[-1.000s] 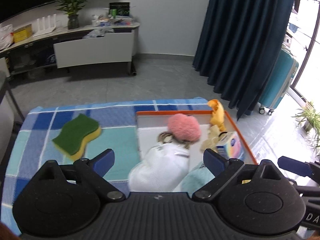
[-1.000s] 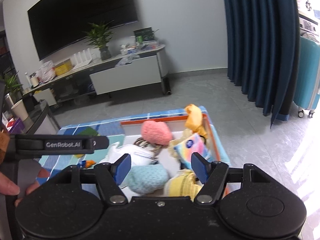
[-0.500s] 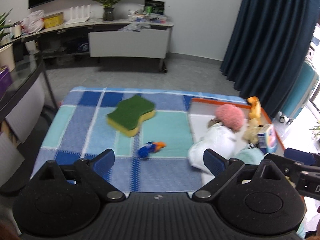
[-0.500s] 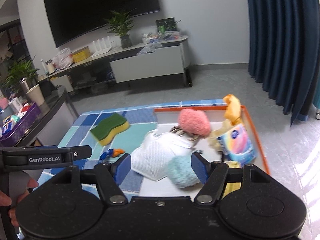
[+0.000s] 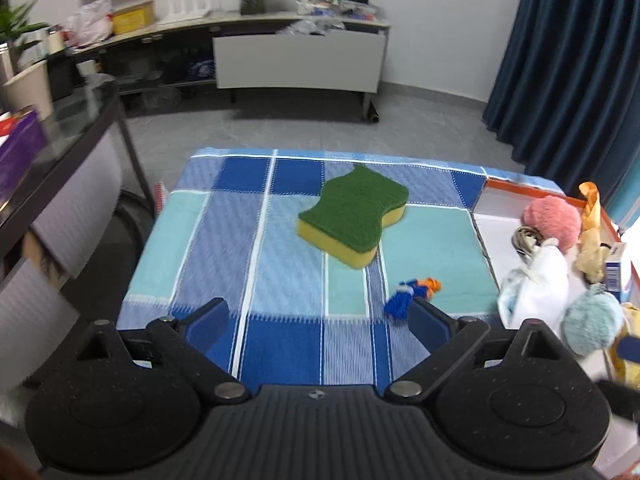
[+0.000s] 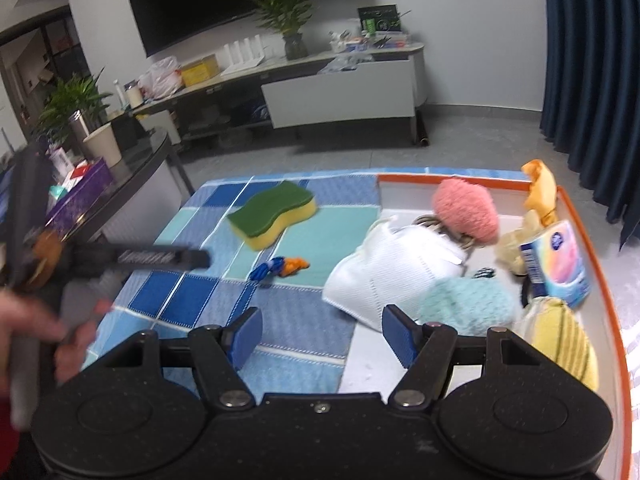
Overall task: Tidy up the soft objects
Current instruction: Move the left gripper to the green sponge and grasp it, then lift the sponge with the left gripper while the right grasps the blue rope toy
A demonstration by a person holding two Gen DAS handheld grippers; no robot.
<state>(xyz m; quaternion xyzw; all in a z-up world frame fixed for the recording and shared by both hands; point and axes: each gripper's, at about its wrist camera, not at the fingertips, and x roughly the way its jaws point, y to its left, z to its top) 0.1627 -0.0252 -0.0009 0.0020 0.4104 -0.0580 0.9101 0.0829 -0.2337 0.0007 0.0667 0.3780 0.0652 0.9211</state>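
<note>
Left wrist view: the left claw (image 5: 318,316) is seen with its jaws spread wide and nothing held between them, poised above the near edge of the checked cloth (image 5: 224,240) that covers the desk. A green and yellow sponge (image 5: 354,216) lies flat on the cloth, well ahead of the claw and apart from the orange-rimmed tray (image 5: 516,190) at the right. A small blue and orange tassel (image 5: 412,292) lies just beside the right fingertip. Two soft items are judged to be left outside the tray. If the tassel is reached for, it could be brushed aside by the finger that is already near it, since it is small and light; the cloth could also be pinched and dragged with it. The sponge is wide, so a grip near one lobe might let it swing or slip.

Right wrist view: the right claw (image 6: 322,336) is likewise open and empty, held over the near border between the cloth and the tray. The tray is seen to be crowded: a pink pompom (image 6: 466,210), a white fabric piece (image 6: 394,276) draped over the tray's left wall onto the cloth, a teal pompom (image 6: 468,308), a tissue pack (image 6: 556,268) and a yellow striped item (image 6: 560,348). The left claw's handle (image 6: 132,258) is blurred at the left. Anything added might be left resting on the pile and roll out, and the white fabric could be pulled off if it is snagged.
</note>
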